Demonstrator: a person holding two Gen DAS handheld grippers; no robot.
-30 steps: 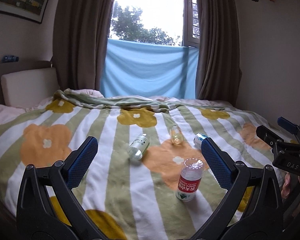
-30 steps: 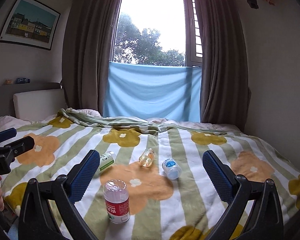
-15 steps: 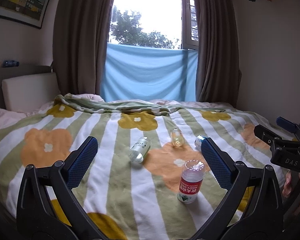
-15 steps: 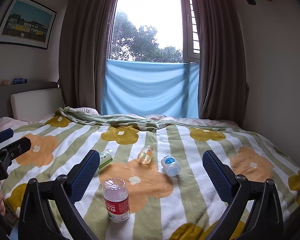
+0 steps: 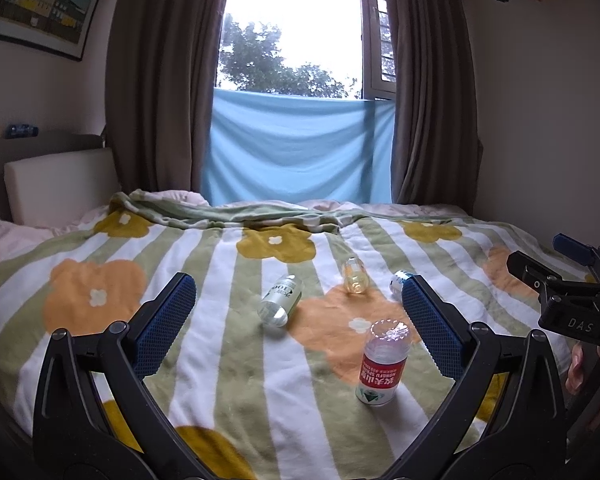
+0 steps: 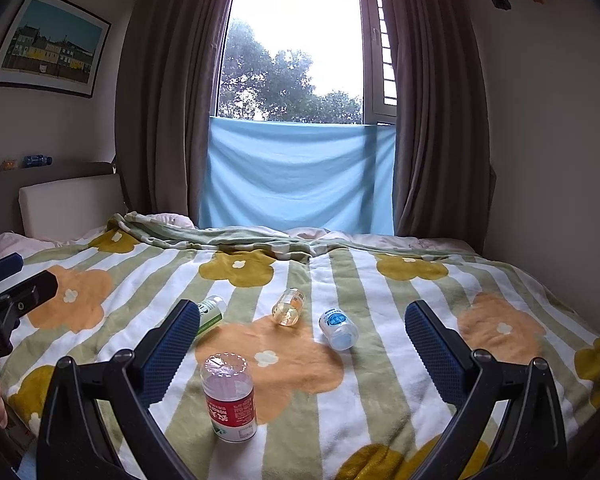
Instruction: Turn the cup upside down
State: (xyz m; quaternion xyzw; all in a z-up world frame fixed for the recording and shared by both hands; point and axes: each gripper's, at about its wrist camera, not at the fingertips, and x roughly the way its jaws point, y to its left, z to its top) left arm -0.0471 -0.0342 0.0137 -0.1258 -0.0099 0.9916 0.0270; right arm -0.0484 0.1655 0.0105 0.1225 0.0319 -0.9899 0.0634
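Observation:
A clear plastic cup with a red label point(image 5: 382, 362) stands on the bed blanket with its closed end up; it also shows in the right wrist view point(image 6: 229, 396). Three more clear cups lie on their sides farther back: a green-labelled one point(image 5: 280, 300), an amber one point(image 5: 354, 278) and a blue-labelled one point(image 6: 338, 328). My left gripper point(image 5: 298, 316) is open and empty, held above the blanket short of the cups. My right gripper point(image 6: 302, 340) is open and empty, to the right of the standing cup.
The flowered striped blanket point(image 5: 220, 380) covers the whole bed. A headboard cushion point(image 5: 60, 184) stands at the left. Curtains and a window with a blue cloth point(image 5: 300, 148) are behind the bed. The wall is at the right.
Both grippers have tilted up and drawn back slightly, so the bed sits lower in view. The cups have not moved. Both grippers stay open.

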